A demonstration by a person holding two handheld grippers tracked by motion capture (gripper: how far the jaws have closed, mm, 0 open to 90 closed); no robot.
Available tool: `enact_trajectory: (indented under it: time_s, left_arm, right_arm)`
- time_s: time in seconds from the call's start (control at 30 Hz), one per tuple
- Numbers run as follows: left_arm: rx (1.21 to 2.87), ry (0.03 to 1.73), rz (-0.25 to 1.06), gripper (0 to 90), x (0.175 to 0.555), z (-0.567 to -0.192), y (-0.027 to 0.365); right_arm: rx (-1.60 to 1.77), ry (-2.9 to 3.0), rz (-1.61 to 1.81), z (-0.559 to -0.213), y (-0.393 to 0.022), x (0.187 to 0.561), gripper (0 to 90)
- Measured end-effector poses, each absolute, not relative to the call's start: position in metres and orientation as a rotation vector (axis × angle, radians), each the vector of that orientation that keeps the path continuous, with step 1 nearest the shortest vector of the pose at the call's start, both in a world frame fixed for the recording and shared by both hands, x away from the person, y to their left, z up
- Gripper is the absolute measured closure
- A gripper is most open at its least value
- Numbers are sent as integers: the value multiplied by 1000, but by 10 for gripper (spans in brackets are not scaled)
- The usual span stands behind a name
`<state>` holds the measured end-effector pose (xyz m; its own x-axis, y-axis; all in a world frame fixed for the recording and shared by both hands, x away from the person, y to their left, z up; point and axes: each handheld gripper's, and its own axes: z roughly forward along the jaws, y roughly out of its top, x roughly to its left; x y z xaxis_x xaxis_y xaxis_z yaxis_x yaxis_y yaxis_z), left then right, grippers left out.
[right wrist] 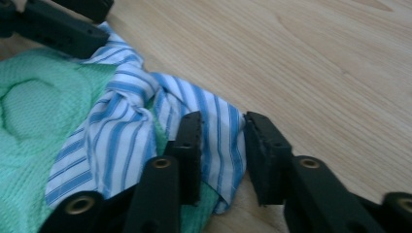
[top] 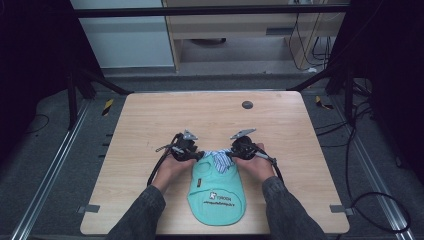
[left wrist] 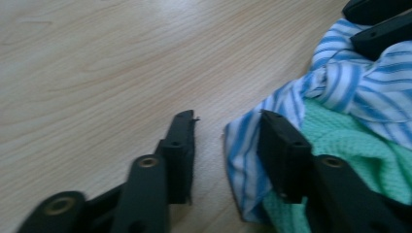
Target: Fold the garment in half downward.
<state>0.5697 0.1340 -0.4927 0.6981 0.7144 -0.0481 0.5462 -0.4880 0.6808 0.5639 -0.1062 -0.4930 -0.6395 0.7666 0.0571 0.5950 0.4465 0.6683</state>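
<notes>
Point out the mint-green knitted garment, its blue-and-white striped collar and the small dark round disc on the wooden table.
mint-green knitted garment (top: 216, 195): high view, printed lower body.
blue-and-white striped collar (right wrist: 214, 126): right gripper view, flap between the jaws.
small dark round disc (top: 247, 105): high view, its centre.

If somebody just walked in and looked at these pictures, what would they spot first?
Probably the mint-green little garment lying near the front edge of the pale wooden table, with its blue-and-white striped collar at the far end. Next, the two black tongs: the left tongs and right tongs sit at either side of that collar, each with striped cloth between its jaws.
</notes>
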Motion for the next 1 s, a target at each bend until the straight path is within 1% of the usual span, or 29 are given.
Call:
enact_trajectory:
  time_s: [0.07,0.1,0.17,0.27,0.67,1.0]
  left_arm:
    - [2212,949,294,730,568,-493,132]
    - [2218,942,297,756,567,-493,132]
    - [2227,936,291,803,567,-492,131]
    - [2244,923,287,854,566,-489,131]
    - [2217,830,327,863,548,-454,133]
    - [2228,790,342,867,546,-433,135]
  right_arm:
    - [1151,2466,974,-492,-104,563,773]
    - [1152,2474,978,-492,-104,563,803]
    - [1146,2480,971,-492,-102,562,830]
    - [1126,2485,961,-488,-103,560,842]
    - [993,2466,1009,-450,-112,537,842]
    - [922,2483,991,-430,-111,531,842]
